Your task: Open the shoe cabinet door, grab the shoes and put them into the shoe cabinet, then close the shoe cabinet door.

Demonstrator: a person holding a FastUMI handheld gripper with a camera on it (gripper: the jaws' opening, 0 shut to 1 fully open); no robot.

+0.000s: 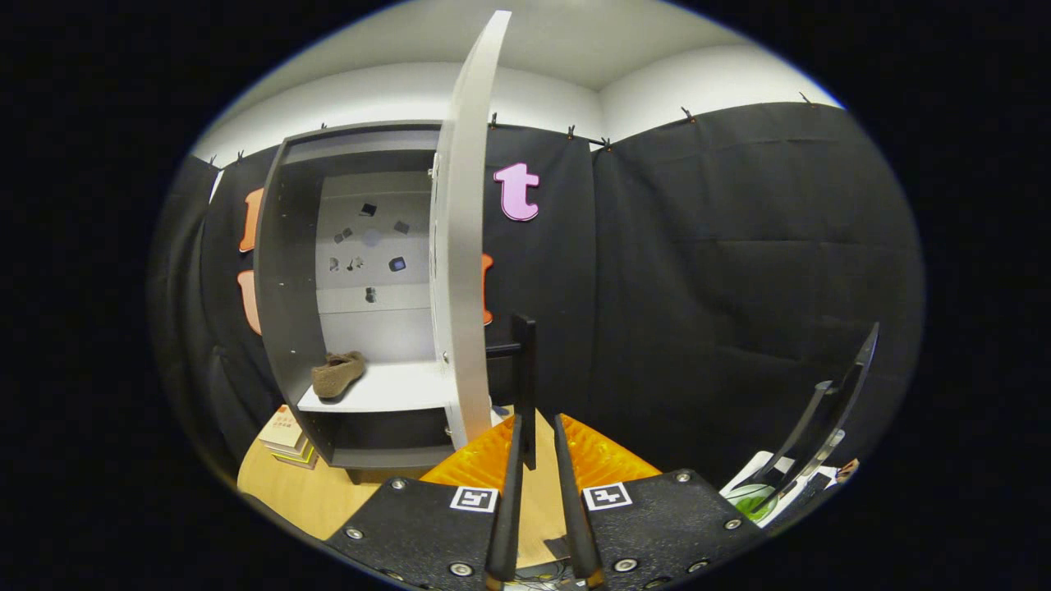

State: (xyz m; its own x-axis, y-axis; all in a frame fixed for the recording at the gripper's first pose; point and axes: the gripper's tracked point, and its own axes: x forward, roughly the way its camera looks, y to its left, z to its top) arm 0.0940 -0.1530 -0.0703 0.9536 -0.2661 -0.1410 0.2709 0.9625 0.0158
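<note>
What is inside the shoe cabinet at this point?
One brown shoe lies on the white shelf of the shoe cabinet. The open door covers the cabinet's right part, so anything there is hidden. The gripper fingers are nearly closed, holding nothing.

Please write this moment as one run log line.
gripper: closing on door handle | cabinet door: open | shoe: on shelf

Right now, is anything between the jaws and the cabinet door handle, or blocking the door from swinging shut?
Nothing visible. The black door handle stands right at the gripper's fingertips, jaws narrowly apart. The brown shoe lies on the white shelf inside, seemingly clear of the open door's swing.
</note>
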